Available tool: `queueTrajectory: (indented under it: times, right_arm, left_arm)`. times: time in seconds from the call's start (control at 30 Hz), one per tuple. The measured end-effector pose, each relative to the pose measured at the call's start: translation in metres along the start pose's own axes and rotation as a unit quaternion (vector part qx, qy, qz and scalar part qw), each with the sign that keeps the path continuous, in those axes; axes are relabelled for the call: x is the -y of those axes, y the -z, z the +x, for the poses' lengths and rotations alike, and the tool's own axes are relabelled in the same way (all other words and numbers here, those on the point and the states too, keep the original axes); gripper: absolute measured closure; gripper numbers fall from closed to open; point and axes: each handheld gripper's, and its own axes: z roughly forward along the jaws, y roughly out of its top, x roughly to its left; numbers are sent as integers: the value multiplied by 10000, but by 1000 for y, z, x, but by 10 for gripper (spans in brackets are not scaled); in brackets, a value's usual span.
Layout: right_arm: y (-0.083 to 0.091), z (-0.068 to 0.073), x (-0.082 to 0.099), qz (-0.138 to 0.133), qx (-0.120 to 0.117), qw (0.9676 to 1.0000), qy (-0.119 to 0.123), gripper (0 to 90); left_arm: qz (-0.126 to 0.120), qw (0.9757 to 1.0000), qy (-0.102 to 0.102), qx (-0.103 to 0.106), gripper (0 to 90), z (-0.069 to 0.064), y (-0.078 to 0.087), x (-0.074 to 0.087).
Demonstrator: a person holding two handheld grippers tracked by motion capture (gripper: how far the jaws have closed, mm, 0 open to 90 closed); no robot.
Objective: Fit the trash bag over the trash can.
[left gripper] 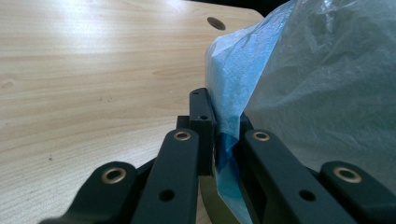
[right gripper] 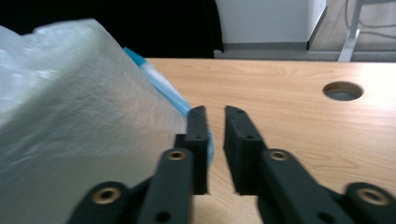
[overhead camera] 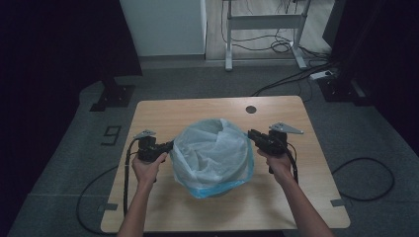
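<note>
Pinching the bag's blue edge (left gripper: 223, 161), your left tongs (overhead camera: 167, 146) are clamped on the film at the left side of the plastic bag (overhead camera: 212, 155), which drapes over a bin at mid-bench. Your right tongs (right gripper: 215, 140) stand a little apart with nothing between them, the bag just beside one jaw, possibly brushing it. Bare bench (overhead camera: 276, 111) lies open beyond, around the cable hole (overhead camera: 251, 109). The bin under the film is hard to make out.
</note>
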Motion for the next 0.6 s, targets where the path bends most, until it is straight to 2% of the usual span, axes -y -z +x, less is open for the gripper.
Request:
queueTrajectory:
  times: [0.17, 0.33, 0.47, 0.53, 0.6]
  right_arm:
    - [22, 1, 8, -111, -140, 9998, 90, 608]
    - [51, 12, 26, -139, -571, 9981, 192, 492]
    - [70, 26, 43, -111, -993, 9941, 411, 421]
    - [77, 36, 50, -88, -1270, 9902, 568, 389]
    - [79, 45, 53, -81, -1417, 9870, 759, 372]
  left_arm:
    - [-45, 10000, -11, -8, 863, 0, 3, 2]
    - [-79, 10000, -10, -13, 860, -1, 5, 3]
    - [-107, 9999, 15, 7, 856, -1, 6, 3]
    - [-96, 10000, 17, 13, 855, -2, 6, 4]
    - [-95, 10000, 14, 9, 855, -3, 5, 4]
